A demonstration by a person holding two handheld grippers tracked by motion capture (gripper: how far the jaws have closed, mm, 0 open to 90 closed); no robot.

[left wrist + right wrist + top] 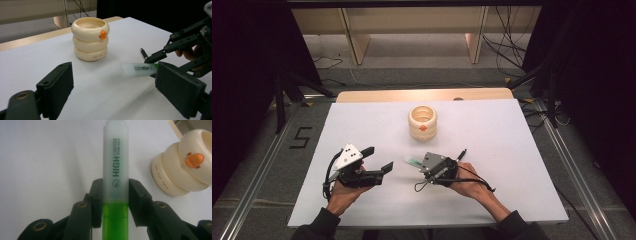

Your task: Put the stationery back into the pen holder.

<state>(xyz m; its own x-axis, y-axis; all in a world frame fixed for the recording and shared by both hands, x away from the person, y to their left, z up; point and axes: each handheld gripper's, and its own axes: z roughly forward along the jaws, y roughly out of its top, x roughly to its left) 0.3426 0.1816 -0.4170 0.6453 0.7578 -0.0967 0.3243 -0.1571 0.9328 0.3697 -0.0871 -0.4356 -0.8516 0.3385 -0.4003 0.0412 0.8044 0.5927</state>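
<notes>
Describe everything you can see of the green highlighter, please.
The green highlighter has a translucent frosted cap printed HIGH LIGHTER and a bright green body, plastic by its look. The cap is on. The right hand-held gripper is shut on it, one black jaw pressing each side near the cap's base. It lies roughly level just above the white table, cap pointing toward the left hand-held gripper.

My green highlighter has "HIGH LIGHTER" printed along its clear cap, plus a smaller line of characters next to it that I can't make out and a little round logo under the word HIGH. The cream ringed pot has tiny lettering around its bottom ring, too small to read. There's also a black "5" marked on the floor left of the table.
</notes>
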